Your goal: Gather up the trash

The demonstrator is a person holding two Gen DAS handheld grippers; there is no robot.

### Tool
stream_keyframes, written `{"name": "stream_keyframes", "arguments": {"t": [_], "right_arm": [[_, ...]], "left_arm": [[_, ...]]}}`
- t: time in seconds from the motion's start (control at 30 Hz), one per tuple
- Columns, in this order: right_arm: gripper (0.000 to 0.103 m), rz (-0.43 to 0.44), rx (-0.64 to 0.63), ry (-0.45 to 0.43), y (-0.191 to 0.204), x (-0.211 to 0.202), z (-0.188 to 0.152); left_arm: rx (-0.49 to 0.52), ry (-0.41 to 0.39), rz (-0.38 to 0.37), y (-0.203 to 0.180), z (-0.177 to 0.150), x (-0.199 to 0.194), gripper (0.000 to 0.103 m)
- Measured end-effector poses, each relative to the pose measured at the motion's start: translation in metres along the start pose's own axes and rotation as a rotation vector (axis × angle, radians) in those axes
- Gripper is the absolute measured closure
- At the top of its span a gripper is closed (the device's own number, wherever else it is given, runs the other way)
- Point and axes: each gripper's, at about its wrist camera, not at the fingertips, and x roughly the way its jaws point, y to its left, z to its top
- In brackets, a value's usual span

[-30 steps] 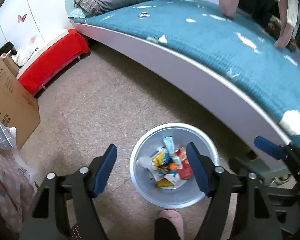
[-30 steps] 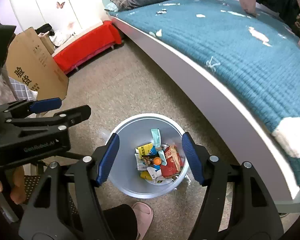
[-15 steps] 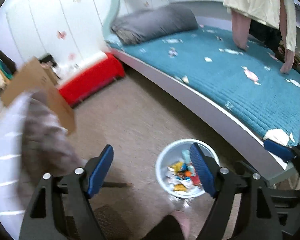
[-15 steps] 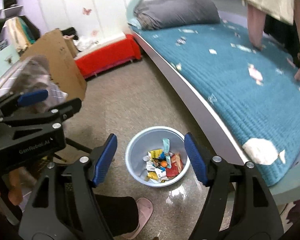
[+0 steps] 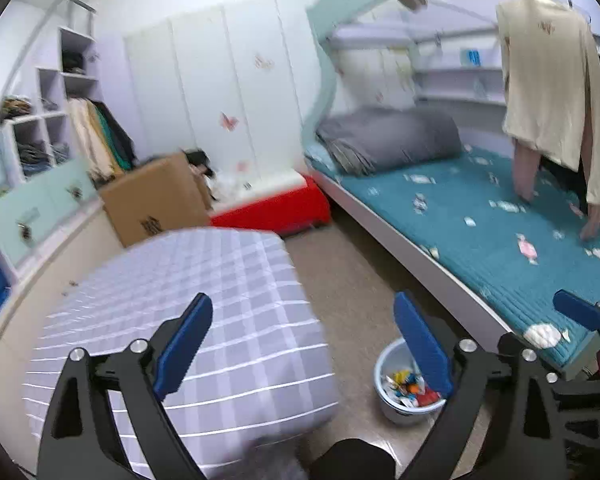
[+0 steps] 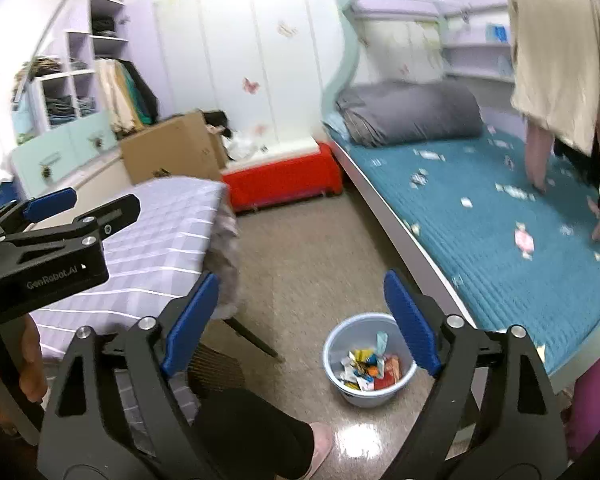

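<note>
**2 tongs spread wide above a bin of wrappers**

2 sets of tongs hang over a bedroom floor, both with blue pads far apart and nothing between them. The jaws of the left tongs point(image 5: 302, 344) have just been opening, and so have those of the right tongs point(image 6: 300, 320); neither clamps anything.

The trash point(image 6: 370, 366), a heap of coloured wrappers and paper scraps, lies inside a pale blue bin point(image 6: 336, 344) that stands on the brown floor point(image 6: 312, 248) beside the long side of the bed point(image 6: 500, 248). In the left wrist view the bin point(image 5: 382, 376) shows low down, partly behind the right-hand pad.

More small wrappers point(image 6: 524, 240) lie scattered across the teal bedspread, and a grey folded quilt point(image 6: 412, 114) sits at its head. A table under a checked lilac cloth point(image 5: 204, 300) stands to the left of the bin, well apart from it. Behind it are a cardboard box point(image 5: 156, 200) and a low red bench point(image 5: 276, 208) against white wardrobe doors. A cream garment point(image 5: 552, 80) hangs over the bed. The person's dark trouser leg and pink slipper point(image 6: 320, 444) show near the bin.
</note>
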Motion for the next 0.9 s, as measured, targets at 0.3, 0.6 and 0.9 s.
{"name": "stream_keyframes", "arguments": {"t": [0.3,0.6,0.9], "right_arm": [[0.012,0.023,-0.051,-0.101,0.039,-0.065,0.022],[0.010,0.037,-0.093,-0.174,0.056,-0.098,0.027],[0.009,0.042,-0.122,-0.211,0.068,-0.107,0.027]], "left_arm": [[-0.064,-0.111,0.031,0.044,0.010,-0.078,0.008],[-0.073,-0.138,0.007,0.048,0.009,-0.116,0.007],[-0.109,-0.166,0.037,0.059,0.003,-0.131,0.007]]}}
